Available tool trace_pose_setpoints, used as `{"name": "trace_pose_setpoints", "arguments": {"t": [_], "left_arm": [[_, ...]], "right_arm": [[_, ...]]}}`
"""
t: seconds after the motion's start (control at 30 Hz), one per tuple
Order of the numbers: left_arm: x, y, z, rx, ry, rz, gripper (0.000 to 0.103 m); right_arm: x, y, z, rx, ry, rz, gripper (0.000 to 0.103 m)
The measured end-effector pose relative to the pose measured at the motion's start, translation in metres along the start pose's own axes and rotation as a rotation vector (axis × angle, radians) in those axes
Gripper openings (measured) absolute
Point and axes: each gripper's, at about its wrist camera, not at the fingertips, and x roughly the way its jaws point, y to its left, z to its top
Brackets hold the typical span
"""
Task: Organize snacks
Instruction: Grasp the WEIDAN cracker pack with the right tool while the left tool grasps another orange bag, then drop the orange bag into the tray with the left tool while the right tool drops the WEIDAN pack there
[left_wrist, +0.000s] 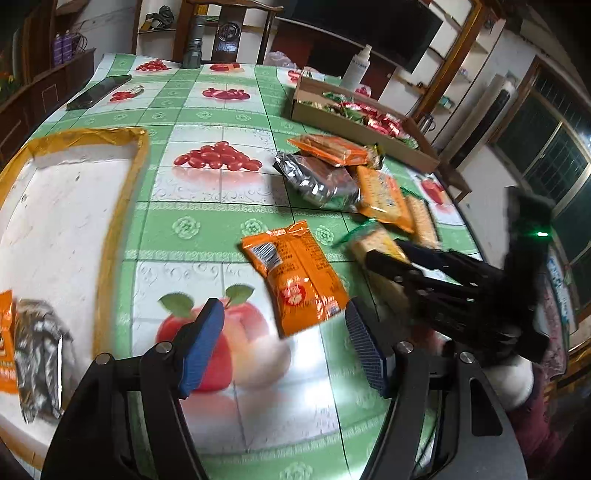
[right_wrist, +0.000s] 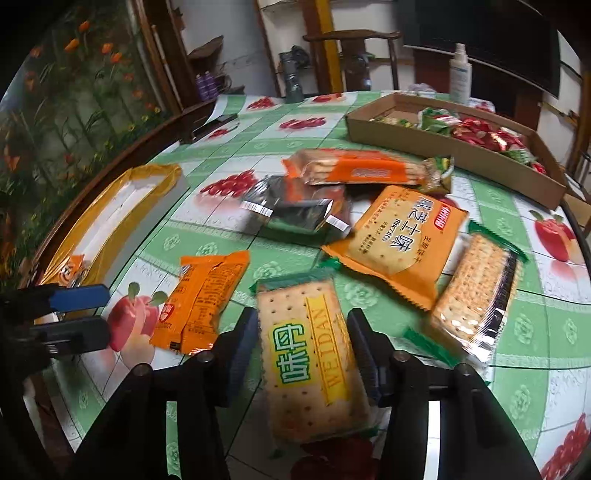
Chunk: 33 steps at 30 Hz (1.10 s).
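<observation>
In the right wrist view a green-edged cracker packet (right_wrist: 310, 354) lies flat on the fruit-print tablecloth. My right gripper (right_wrist: 301, 339) is shut on it, a pad against each long side. To its left lies an orange snack packet (left_wrist: 295, 280), its near end between the blue pads of my left gripper (left_wrist: 284, 343), which is open and does not touch it. My left gripper (right_wrist: 92, 314) also shows at the left edge of the right wrist view. A white tray with a gold rim (left_wrist: 140, 155) at the left holds an orange and a silver packet.
Behind lies a pile: a silver-and-brown packet (left_wrist: 317, 177), a long orange packet (right_wrist: 354, 170), an orange biscuit packet (right_wrist: 399, 236) and another cracker packet (right_wrist: 476, 291). A cardboard box (right_wrist: 454, 147) of red and green sweets sits far right. A phone (left_wrist: 98, 92) and spray bottle (left_wrist: 356, 66) stand further back.
</observation>
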Motion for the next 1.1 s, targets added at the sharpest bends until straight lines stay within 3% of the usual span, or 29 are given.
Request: {"name": "trace_pose_setpoints", "arguments": {"t": [0.37, 0.4, 0.43, 0.47, 0.67, 0.83, 1.0, 1.1], "left_arm": [[0.057, -0.03, 0.017, 0.172, 0.019, 0.155, 0.067], [0.057, -0.033, 0.015, 0.199, 0.009, 0.169, 0.062], [0.056, -0.035, 0.013, 0.223, -0.003, 0.174, 0.049], [0.055, -0.036, 0.011, 0.236, -0.008, 0.168, 0.046], [0.038, -0.02, 0.01, 0.147, -0.025, 0.072, 0.045], [0.007, -0.003, 0.006, 0.065, -0.083, -0.001, 0.045], [-0.032, 0.028, -0.003, -0.014, -0.153, -0.014, 0.045], [-0.054, 0.052, -0.008, -0.055, -0.19, 0.007, 0.045]], "right_arm": [[-0.006, -0.011, 0.0, 0.043, -0.028, 0.006, 0.048], [-0.005, -0.012, 0.0, 0.041, -0.029, 0.0, 0.048], [-0.006, -0.012, 0.0, 0.04, -0.03, -0.006, 0.048], [-0.006, -0.012, 0.0, 0.04, -0.032, -0.012, 0.048], [-0.006, -0.015, 0.0, 0.051, -0.036, -0.007, 0.048], [-0.005, -0.017, 0.0, 0.061, -0.039, -0.004, 0.048], [-0.006, -0.017, -0.001, 0.082, -0.038, 0.0, 0.048], [-0.009, -0.015, -0.001, 0.119, -0.025, 0.054, 0.047]]}}
